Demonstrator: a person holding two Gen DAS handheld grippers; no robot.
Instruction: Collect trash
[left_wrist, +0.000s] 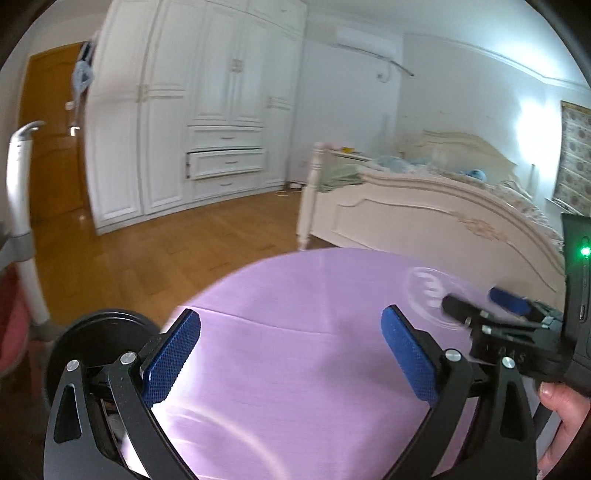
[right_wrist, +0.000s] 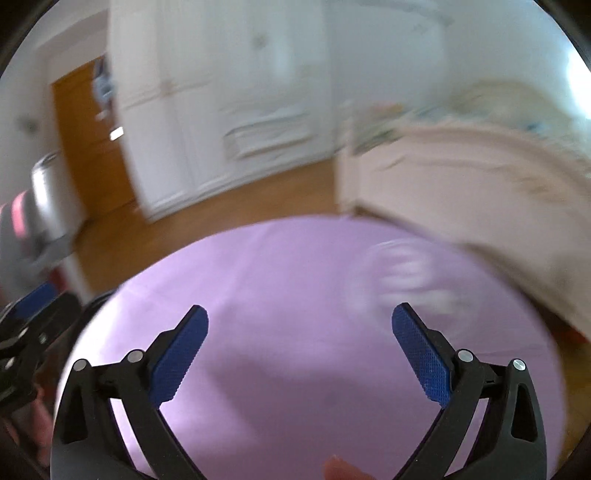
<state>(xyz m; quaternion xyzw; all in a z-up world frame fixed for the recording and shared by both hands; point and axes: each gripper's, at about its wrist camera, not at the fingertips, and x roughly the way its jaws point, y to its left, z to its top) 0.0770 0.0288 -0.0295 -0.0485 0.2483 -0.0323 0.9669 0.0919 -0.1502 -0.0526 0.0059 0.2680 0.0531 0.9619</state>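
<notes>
A round table under a purple cloth (left_wrist: 295, 295) fills the lower half of both views. On its right part lies a clear, blurred round thing with white bits in it (left_wrist: 428, 291) (right_wrist: 406, 277); I cannot tell what it is. My left gripper (left_wrist: 291, 343) hangs over the cloth, open, with nothing between its blue pads. My right gripper (right_wrist: 299, 332) is open too, and empty, with the clear thing just beyond its right fingertip. In the left wrist view the right gripper (left_wrist: 480, 302) reaches in from the right beside that thing. A black round object (left_wrist: 99, 332) sits by the table's left edge.
A cream bed (left_wrist: 424, 214) stands close behind the table on the right. White wardrobes (left_wrist: 192, 110) and a wooden door (left_wrist: 51, 129) line the far wall across a wooden floor (left_wrist: 184, 236). A white pole (left_wrist: 22, 206) stands at the left. A hand (left_wrist: 565, 417) holds the right gripper.
</notes>
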